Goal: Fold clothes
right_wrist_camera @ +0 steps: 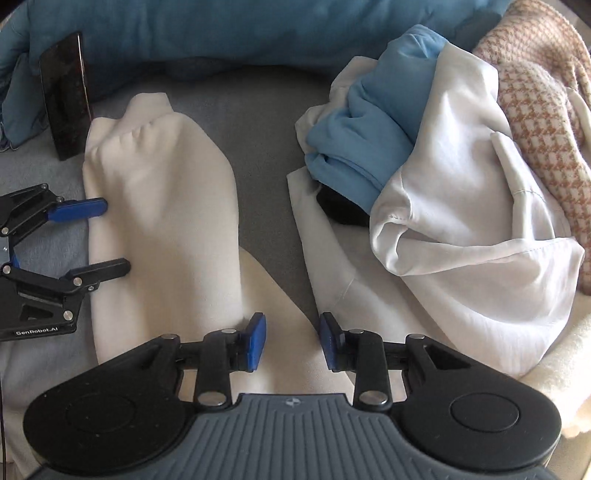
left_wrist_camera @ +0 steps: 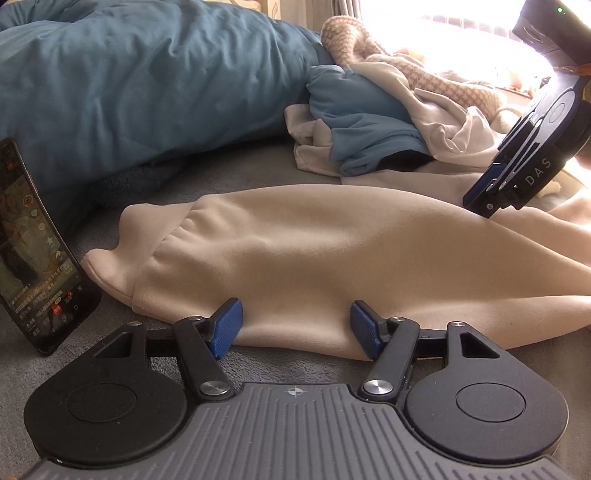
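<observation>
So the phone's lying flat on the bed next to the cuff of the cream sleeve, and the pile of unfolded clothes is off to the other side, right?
Not quite. The phone isn't lying flat: it stands propped up on its edge against the blue duvet, as the right wrist view shows. The rest holds: it is beside the cuff of the cream sleeve, and the pile of unfolded clothes sits on the other side.

phone (left_wrist_camera: 40,254): propped upright | blue duvet (left_wrist_camera: 147,81): bunched behind | grey bedsheet (left_wrist_camera: 229,170): beneath
</observation>
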`<state>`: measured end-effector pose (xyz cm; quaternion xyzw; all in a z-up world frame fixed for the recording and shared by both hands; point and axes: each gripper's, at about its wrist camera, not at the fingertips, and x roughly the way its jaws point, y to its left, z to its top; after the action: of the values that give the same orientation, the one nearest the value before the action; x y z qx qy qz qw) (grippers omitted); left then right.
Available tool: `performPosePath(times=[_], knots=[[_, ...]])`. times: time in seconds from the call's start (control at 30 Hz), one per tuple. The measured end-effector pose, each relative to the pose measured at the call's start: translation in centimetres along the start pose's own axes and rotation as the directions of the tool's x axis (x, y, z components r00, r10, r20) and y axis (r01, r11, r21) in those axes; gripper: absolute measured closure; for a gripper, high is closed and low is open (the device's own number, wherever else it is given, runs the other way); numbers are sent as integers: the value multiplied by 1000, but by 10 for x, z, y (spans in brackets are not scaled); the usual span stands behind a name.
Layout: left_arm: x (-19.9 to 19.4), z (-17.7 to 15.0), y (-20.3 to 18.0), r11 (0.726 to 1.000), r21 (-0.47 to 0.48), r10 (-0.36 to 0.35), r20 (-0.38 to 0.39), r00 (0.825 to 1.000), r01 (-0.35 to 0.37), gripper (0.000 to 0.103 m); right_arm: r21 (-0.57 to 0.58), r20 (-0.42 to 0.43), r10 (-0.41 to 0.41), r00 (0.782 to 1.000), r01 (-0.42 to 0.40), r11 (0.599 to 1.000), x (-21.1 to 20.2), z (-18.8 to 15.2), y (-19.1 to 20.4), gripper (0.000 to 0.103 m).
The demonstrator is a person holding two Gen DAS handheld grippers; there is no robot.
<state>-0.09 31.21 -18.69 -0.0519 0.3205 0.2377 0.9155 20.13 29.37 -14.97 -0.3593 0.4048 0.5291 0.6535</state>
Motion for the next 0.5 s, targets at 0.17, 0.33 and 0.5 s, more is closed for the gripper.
performPosePath(times=[0.17, 0.33, 0.5], knots=[[-1, -2, 1, 1000, 7, -4, 4, 1000, 4, 38, 32, -27, 7, 1000, -6, 999, 13, -1, 0, 56], [-2, -3, 1, 1000, 5, -2, 11, 1000, 2, 38, -80, -44, 4, 999, -8, 997, 4, -3, 20, 98], [-2, -3, 1, 1000, 8, 3, 13, 1000, -3, 38, -119, 111, -146, 983, 159, 980, -21, -6, 37, 99]])
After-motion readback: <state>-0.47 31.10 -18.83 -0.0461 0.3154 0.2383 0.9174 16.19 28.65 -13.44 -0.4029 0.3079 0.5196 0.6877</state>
